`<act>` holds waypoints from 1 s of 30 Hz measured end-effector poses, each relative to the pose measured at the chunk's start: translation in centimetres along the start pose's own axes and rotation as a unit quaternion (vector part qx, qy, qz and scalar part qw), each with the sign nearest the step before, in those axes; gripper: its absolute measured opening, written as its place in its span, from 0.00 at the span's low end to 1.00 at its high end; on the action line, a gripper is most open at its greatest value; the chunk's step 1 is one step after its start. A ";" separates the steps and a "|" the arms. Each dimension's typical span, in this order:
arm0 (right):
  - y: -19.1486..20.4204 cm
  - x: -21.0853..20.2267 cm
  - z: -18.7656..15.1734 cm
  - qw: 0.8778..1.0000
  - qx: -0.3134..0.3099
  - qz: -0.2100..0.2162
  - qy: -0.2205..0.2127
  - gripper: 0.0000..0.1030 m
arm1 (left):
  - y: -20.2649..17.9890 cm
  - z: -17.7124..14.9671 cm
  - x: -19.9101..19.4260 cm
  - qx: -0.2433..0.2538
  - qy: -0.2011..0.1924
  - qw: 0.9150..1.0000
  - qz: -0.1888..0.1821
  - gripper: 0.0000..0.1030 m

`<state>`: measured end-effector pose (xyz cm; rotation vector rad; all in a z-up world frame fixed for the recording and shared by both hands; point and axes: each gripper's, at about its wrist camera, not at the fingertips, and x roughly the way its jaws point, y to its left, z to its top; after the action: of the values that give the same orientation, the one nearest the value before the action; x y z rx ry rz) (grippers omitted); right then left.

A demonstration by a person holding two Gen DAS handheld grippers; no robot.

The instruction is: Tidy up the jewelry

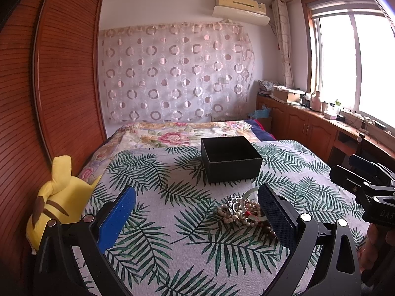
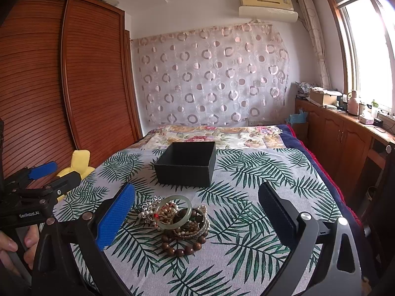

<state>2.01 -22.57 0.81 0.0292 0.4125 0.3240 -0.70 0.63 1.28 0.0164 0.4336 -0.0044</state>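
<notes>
Jewelry pile (image 2: 176,218) (beads, pearls, 1 jade bangle (image 2: 174,212)) heaped on bed cover (image 2: 246,259), just before black box (image 2: 187,166) | box looks empty, sorting judged not begun | left gripper (image 1: 196,212), right gripper (image 2: 196,213) both spread wide, holding nothing | writing: "GenRobot.AI" on left gripper body

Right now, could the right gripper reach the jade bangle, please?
Probably yes: the right gripper is open, the jade bangle lies on top of the pile between its fingers, and nothing covers it.
</notes>
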 end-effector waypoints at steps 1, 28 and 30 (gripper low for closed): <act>0.3 0.0 0.1 1.000 -0.001 0.002 0.002 0.98 | 0.0 0.0 0.1 0.000 0.003 1.000 -0.001 0.93; -4.1 6.7 -4.4 0.989 -0.061 0.054 0.127 0.65 | -2.0 -3.5 8.0 0.035 0.120 0.987 -0.097 0.93; -4.3 7.1 -4.8 0.987 -0.057 0.058 0.140 0.65 | -2.5 -3.4 8.9 0.041 0.131 0.984 -0.110 0.93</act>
<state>7.57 -24.60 -6.80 -0.1058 0.6718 0.4684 5.89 -1.87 -5.56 0.0503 0.6969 -0.2392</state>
